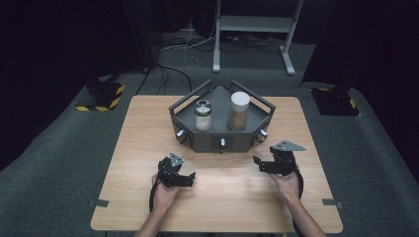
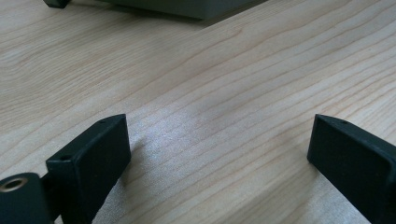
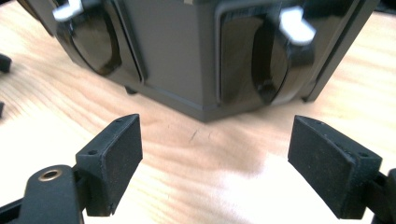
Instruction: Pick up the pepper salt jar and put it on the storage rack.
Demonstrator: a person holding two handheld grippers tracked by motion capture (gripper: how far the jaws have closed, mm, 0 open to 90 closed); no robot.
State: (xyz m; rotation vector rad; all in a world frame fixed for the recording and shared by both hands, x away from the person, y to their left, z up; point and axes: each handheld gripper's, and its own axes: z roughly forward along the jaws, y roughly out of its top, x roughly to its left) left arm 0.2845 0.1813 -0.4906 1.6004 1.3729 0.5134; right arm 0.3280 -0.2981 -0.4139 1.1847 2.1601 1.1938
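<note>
Resting near table's [image 1: 123, 197] front edge: left gripper [image 1: 184, 177], jaws spread wide, empty, bare wood between and ahead. Right gripper [image 1: 264, 165] likewise spread, empty, near dark tray's [image 1: 217, 140] front right corner, knobs [image 3: 280, 51] facing it. Farther back, inside tray: small clear jar [image 1: 203, 115] left, taller white-capped jar [image 1: 239, 110] right, apart. Wide bare wood either side of tray.

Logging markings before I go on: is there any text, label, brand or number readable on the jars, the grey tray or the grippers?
None can be read.
Shaker jar: no label legible.
Tall jar: white lid and brown contents, no print visible.
Grey tray: its knobs carry white markers, not characters.
Hazard-striped blocks on the floor: yellow-black stripes, no words.
</note>
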